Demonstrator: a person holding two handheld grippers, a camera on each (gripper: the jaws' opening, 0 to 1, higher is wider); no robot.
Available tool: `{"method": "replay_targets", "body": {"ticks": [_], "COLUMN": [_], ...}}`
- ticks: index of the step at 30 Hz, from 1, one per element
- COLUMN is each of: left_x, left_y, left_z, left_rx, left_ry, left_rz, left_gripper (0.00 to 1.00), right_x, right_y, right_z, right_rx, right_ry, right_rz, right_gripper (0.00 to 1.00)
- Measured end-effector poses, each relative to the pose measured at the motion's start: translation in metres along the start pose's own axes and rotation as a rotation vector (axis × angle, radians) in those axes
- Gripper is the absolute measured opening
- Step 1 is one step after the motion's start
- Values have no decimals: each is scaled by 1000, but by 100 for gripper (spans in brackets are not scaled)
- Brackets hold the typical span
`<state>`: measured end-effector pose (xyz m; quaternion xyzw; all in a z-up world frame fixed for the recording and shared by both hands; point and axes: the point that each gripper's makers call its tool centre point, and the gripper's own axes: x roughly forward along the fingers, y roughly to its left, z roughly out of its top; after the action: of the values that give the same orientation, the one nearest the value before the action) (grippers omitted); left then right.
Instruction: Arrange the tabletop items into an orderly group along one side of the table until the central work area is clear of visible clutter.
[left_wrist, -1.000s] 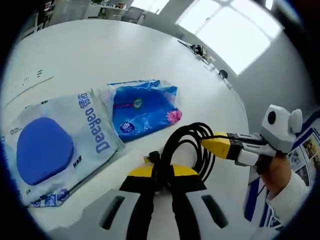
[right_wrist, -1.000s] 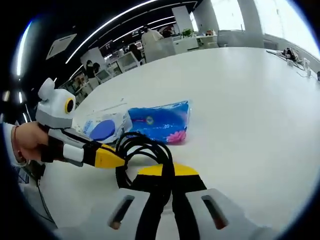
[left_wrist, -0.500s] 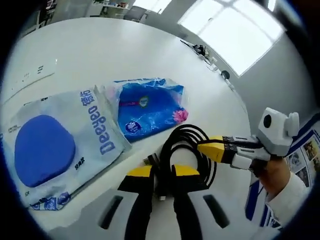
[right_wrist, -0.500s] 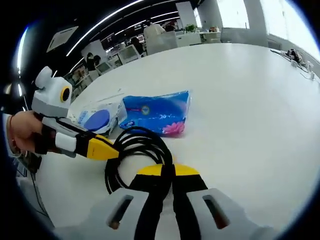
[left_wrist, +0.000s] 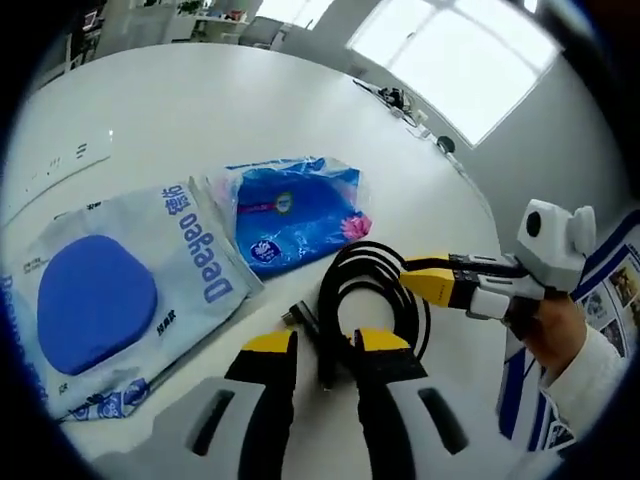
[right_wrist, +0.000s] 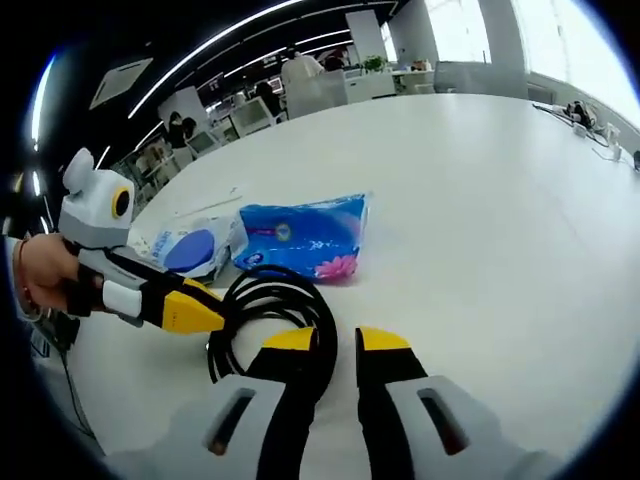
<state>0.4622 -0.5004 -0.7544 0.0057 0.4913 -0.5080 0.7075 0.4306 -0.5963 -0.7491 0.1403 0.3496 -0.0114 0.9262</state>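
A coiled black cable (left_wrist: 372, 292) lies on the white table (left_wrist: 200, 110), and a loose end of it runs between the jaws of my left gripper (left_wrist: 327, 345), which stand open around it. My right gripper (left_wrist: 425, 283) comes in from the right, over the coil's right side. In the right gripper view, my right gripper (right_wrist: 339, 342) is open, its left jaw over the rim of the cable (right_wrist: 262, 300). The left gripper (right_wrist: 190, 312) reaches the coil from the left. A blue tissue pack (left_wrist: 295, 212) (right_wrist: 300, 237) and a grey-white Deeyeo pack (left_wrist: 110, 290) (right_wrist: 190, 250) lie just beyond.
A thin white strip (left_wrist: 60, 165) lies on the table to the left. Small items and wires (left_wrist: 405, 103) sit at the far edge by the window. Desks and people (right_wrist: 300, 75) fill the room behind. The table (right_wrist: 480, 200) is bare to the right.
Both grippers were shut on the cable a second ago; both have opened and let it go. The coil now rests on the table.
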Motion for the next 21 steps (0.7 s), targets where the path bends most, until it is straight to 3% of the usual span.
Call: {"method": "replay_targets", "body": {"ticks": [16, 21], "left_x": [-10, -16], "left_y": [-18, -20], "left_z": [4, 5], "left_rx": [43, 54], "left_ry": [-6, -7], "left_rz": [-57, -66], "left_gripper": [42, 45], "right_x": [-12, -17], "right_y": [10, 12], "right_z": [7, 11], "right_rx": [-41, -40], "right_ry": [-23, -37], "right_rz": [4, 11], "right_gripper": [31, 36]}}
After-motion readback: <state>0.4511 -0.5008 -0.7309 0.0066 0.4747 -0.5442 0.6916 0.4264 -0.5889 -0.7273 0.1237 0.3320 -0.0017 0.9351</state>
